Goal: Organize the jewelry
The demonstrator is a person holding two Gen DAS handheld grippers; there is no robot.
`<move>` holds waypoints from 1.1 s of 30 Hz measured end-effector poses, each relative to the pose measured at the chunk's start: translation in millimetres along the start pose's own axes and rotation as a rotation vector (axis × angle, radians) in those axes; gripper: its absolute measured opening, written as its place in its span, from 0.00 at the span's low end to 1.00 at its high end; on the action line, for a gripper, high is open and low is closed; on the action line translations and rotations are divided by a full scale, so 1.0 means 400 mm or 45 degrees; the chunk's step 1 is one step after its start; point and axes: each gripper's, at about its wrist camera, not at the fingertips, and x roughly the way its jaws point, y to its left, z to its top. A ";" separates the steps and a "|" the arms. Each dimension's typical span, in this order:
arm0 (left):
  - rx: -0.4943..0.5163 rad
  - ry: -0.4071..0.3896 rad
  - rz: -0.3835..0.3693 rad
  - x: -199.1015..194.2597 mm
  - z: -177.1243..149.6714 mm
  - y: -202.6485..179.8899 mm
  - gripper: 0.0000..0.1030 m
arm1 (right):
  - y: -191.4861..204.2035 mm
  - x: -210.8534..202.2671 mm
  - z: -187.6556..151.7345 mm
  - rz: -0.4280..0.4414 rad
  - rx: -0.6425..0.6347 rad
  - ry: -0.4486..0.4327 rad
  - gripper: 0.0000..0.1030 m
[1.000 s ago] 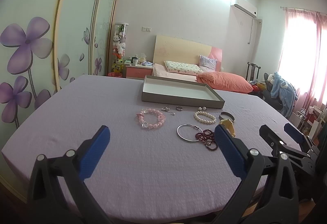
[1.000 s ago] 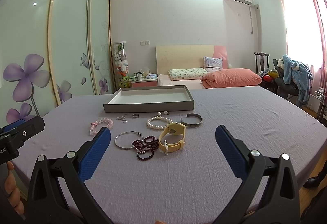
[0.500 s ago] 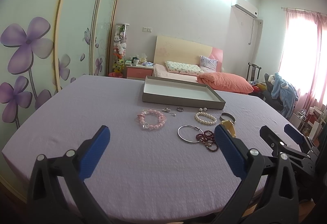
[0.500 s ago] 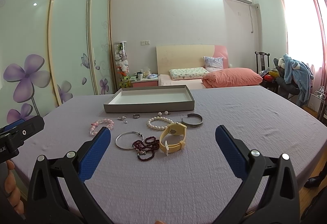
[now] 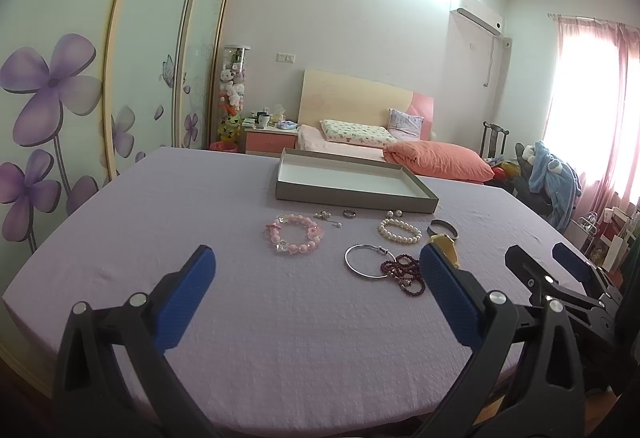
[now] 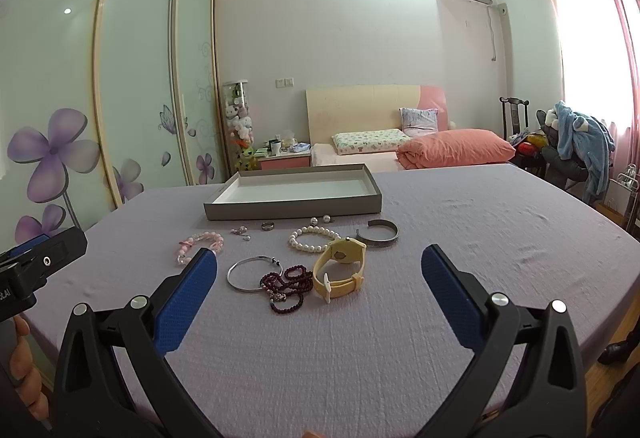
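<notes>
1. Hovering low at the near edge of the lilac worktop (image 6: 440,238): left gripper (image 5: 316,270) and right gripper (image 6: 319,270), both spread wide, empty.
2. Lying nearest, yellow watch (image 6: 340,268): light, rubbery strap, best pinched across the band. Touching beside it, dark bead strand (image 6: 286,288): limp, likely to tangle.
3. Waiting farthest, grey tray (image 6: 292,208), white-lined, nothing inside.

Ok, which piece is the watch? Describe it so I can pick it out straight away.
Start at the grey tray on the purple tablecloth and come toward the camera past the white pearl bracelet. The watch lies just nearer than the pearls, right of the dark red bead strand. It is the only pale yellow piece, a wide buckled strap with a round case.
</notes>
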 end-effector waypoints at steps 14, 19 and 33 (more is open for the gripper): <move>0.001 0.001 0.003 0.001 -0.002 -0.002 0.96 | -0.003 0.003 -0.002 0.001 0.004 0.001 0.98; 0.001 0.001 0.004 0.001 -0.002 -0.003 0.96 | -0.004 0.003 -0.002 0.001 0.005 0.001 0.98; 0.002 0.002 0.003 0.001 -0.002 -0.003 0.96 | -0.004 0.004 -0.004 0.002 0.007 0.002 0.98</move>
